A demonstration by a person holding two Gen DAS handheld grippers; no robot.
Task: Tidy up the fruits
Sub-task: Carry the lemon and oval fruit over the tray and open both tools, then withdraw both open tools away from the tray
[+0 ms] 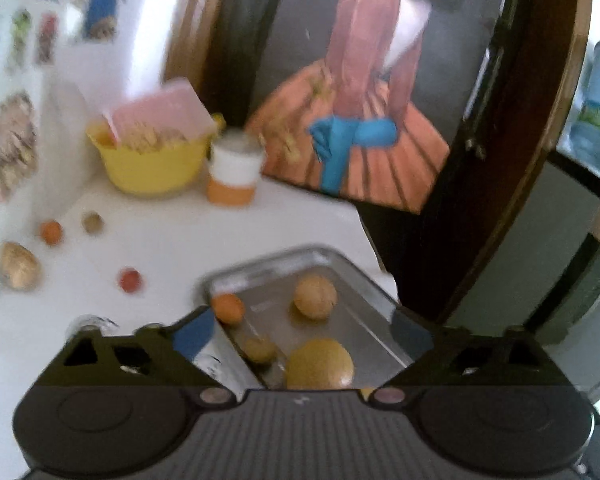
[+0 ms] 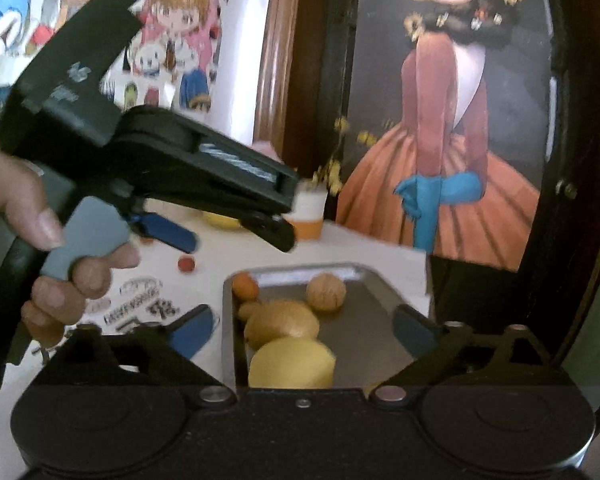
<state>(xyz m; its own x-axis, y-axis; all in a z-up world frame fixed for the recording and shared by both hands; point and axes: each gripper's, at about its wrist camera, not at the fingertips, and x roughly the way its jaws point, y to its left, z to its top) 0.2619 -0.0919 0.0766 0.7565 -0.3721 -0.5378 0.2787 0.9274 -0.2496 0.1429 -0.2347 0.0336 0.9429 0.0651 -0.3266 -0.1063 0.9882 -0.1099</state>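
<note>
The white table (image 1: 172, 240) runs out ahead of both grippers, with a metal tray (image 1: 352, 272) at its near right part, directly in front of each pair of fingers. The left gripper (image 1: 304, 332) has its jaws spread wide and empty, one blue pad on each side of the tray's near end. The right gripper (image 2: 304, 328) stands the same way, jaws apart and holding nothing, straddling the tray (image 2: 376, 276).

Already in the tray lie a large yellow fruit (image 2: 292, 364) closest to the right fingers, a tan one (image 2: 282, 322) just beyond it, a round tan fruit (image 2: 326, 292) further on, a small orange fruit (image 2: 245, 286) in the far left corner, and a small brownish one (image 2: 247, 310) beside it.

The fruit not yet gathered lies ahead and to the left of the left gripper: a red fruit (image 1: 130, 280) nearest, then an oblong tan fruit (image 1: 18, 266) with its long axis running roughly left-near to right-far, an orange one (image 1: 51, 232) and a small brownish one (image 1: 93, 223) beyond. The left gripper is, by my judgement, the nearer hand to all of these, and the red fruit the shortest reach.

Motion blur softens the left view, so fruit kinds are uncertain. In the right view the left tool and the hand (image 2: 60, 272) holding it hide most of the loose fruit; only the red one (image 2: 187, 265) shows.
</note>
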